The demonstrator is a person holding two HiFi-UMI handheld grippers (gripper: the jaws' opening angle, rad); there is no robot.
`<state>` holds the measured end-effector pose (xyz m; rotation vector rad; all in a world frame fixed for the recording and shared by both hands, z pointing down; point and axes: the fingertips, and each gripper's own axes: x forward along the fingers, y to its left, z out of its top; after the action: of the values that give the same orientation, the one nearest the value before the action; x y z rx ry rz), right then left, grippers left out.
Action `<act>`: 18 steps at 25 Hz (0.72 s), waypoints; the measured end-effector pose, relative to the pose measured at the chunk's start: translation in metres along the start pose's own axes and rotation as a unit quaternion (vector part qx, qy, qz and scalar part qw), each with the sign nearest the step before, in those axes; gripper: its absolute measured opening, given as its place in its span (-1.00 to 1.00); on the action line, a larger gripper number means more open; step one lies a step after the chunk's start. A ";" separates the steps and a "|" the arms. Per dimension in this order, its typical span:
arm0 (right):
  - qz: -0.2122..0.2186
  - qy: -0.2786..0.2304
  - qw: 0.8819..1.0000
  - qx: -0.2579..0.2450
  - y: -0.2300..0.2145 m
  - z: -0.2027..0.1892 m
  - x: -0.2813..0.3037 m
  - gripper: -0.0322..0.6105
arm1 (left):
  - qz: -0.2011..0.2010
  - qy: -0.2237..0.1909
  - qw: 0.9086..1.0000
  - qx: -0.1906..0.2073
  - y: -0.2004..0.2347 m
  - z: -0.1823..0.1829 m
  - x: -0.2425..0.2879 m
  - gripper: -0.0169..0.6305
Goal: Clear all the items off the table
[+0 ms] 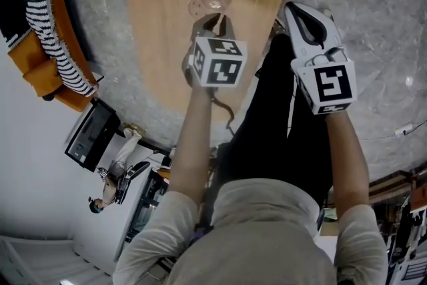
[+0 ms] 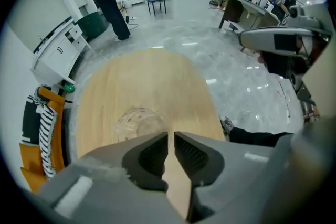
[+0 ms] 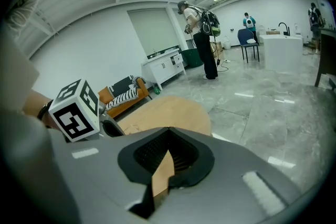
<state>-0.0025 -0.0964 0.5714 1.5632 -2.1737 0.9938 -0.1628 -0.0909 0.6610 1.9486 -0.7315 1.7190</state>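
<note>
left gripper [image 2: 171,136] jaws pressed nearly together, empty, just behind clear cup [image 2: 137,122] mid-table [image 2: 147,78]; right gripper [image 3: 169,131] closed, empty, past table's right edge.

Pale grey sleeves [image 1: 159,234], black trousers [image 1: 267,137]

Pale honey wood with fine lengthwise grain across the table [image 1: 167,30], top centre of the head view. Clear and colourless for the glass [image 1: 208,0] standing on it, with a faint dotted relief seen in the left gripper view. Grey-white shells on the left gripper [image 1: 213,20] and the right gripper [image 1: 295,10], with black ribbed pads inside the jaws. White marker cubes [image 1: 217,62] printed with bold black squares. Grey marbling with pale veins over the floor [image 1: 373,17]. Bright orange on the sofa [image 1: 37,73] at upper left, draped with a black-and-white striped cloth [image 1: 57,37]. Black trousers [image 1: 273,137] at centre; pale grey-beige top [image 1: 267,237] along the bottom edge.
</note>
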 end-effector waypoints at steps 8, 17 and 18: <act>0.006 -0.002 1.000 -0.001 0.001 -0.002 0.008 -0.88 | 0.004 0.026 1.000 0.012 0.003 -0.006 0.014 -0.81; 0.002 0.006 1.000 0.006 -0.002 -0.007 0.011 -0.88 | 0.013 0.064 0.996 0.059 0.006 -0.010 0.028 -0.81; 0.002 0.008 1.000 0.007 -0.003 -0.009 0.012 -0.88 | 0.013 0.068 0.996 0.063 0.006 -0.010 0.030 -0.81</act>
<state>-0.0050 -0.0995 0.5856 1.5535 -2.1644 1.0211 -0.1713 -0.0919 0.6919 1.8861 -0.6167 1.9345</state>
